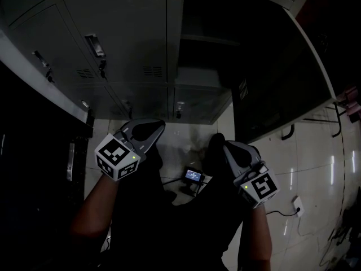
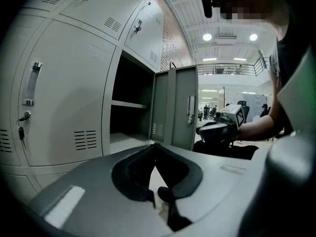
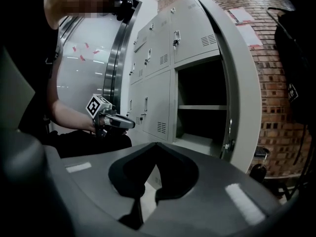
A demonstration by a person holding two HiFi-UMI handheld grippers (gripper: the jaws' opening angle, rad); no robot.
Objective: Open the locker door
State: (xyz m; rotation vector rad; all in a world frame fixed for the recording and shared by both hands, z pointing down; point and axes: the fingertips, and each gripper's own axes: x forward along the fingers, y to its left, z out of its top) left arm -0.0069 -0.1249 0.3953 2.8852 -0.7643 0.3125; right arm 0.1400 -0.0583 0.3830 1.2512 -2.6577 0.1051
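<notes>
The grey locker bank [image 1: 121, 27] stands ahead of me. One compartment [image 1: 206, 49] is open, dark inside, with a shelf across it. Its door [image 1: 282, 78] is swung wide out to the right. In the left gripper view the open compartment [image 2: 129, 112] and the door [image 2: 175, 110] with its handle lie ahead. In the right gripper view the compartment [image 3: 197, 107] is ahead and the door's edge [image 3: 242, 83] is close on the right. My left gripper [image 1: 155, 126] and right gripper [image 1: 215, 143] hang low, clear of the locker, both shut and empty.
Closed locker doors with handles [image 1: 95, 45] and hanging keys fill the left. On the tiled floor lie a small device with a lit screen [image 1: 193, 175], cables and a white plug block [image 1: 297, 206]. A brick wall [image 3: 276, 58] stands to the right of the lockers.
</notes>
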